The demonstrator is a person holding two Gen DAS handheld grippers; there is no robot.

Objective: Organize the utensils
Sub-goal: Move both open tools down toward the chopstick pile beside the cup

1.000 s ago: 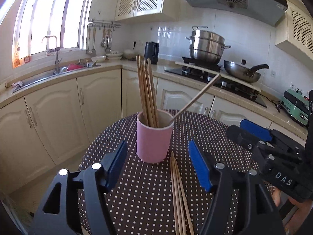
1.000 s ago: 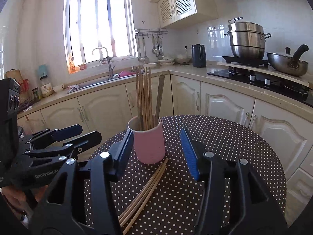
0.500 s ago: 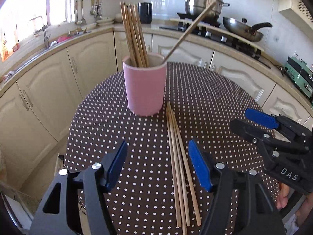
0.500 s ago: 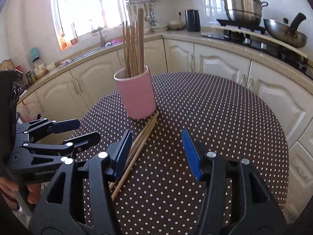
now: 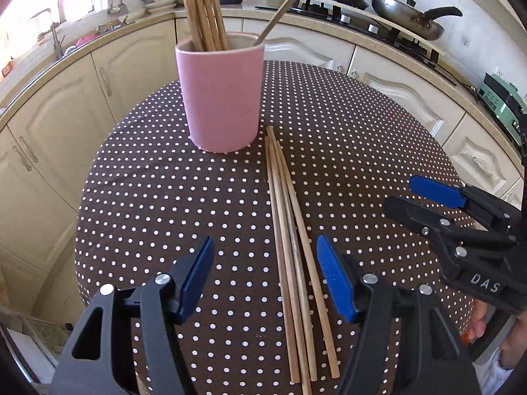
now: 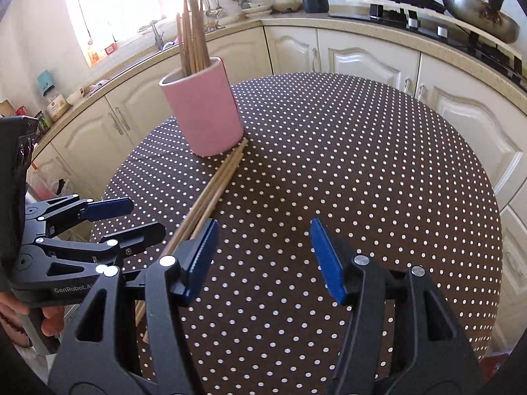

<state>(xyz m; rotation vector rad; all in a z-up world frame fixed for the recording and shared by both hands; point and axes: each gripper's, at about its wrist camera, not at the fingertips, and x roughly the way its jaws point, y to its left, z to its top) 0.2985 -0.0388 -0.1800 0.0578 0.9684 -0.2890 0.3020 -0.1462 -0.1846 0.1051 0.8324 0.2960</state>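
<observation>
A: Landmark = pink cup (image 5: 220, 95), upright on the counter (image 5: 362, 151) w/ brown polka-dot cloth. Several chopsticks stand in it, plus one wooden handle (image 5: 283, 6) leaning out to the cup's right.

B: Loose ones?

A: Bundle of loose chopsticks (image 5: 290, 230) flat on the cloth, far tips just beside the cup's base, rest running away from the cup toward the cameras. Can't tell if tips touch the cup.

B: Left hand-held gripper (image 5: 265, 276)?

A: Jaws apart, nothing pinched. In its own view the near part of the bundle lies between the blue pads, closer to the right one. No contact visible.

B: Right hand-held gripper (image 6: 262, 256)?

A: Jaws opening, only bare cloth between them. In its view the bundle passes behind its left finger. It sits farther from the cup than the bundle's tips, to the right of the sticks.

B: Beyond the cup?

A: Cream cabinets (image 6: 359, 59), frying pan (image 5: 408, 16) on the stove.
</observation>
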